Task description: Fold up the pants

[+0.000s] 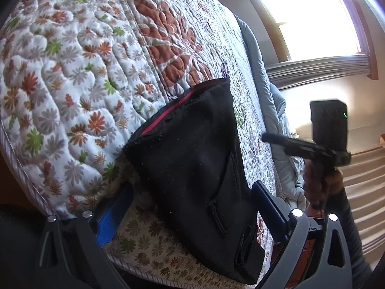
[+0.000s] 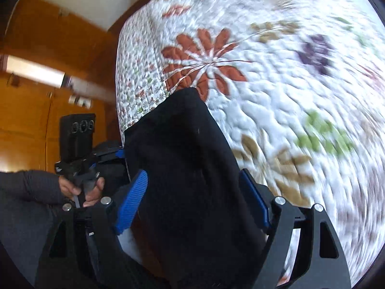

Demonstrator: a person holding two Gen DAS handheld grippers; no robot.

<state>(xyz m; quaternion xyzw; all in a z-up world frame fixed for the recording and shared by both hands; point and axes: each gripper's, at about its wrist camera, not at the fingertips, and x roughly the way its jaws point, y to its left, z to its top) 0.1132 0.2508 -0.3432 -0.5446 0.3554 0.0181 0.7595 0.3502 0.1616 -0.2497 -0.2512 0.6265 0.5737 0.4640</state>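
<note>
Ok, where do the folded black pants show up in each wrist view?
Left wrist: black pants lie centre to lower right on the quilt, between this gripper's spread blue pads.
Right wrist: pants fill the lower centre, between spread pads.
Shared landmark: the big rust-red flower, just beyond the pants' far end.

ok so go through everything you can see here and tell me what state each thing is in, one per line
black pants: folded into a compact bundle, lying on the quilt near the bed's edge
floral quilt: spread flat over the bed
left hand-held gripper: jaws wide apart either side of the pants, not pinching them
right hand-held gripper: jaws wide apart, pants between them, not clamped
window: uncovered, bright daylight coming in
</note>
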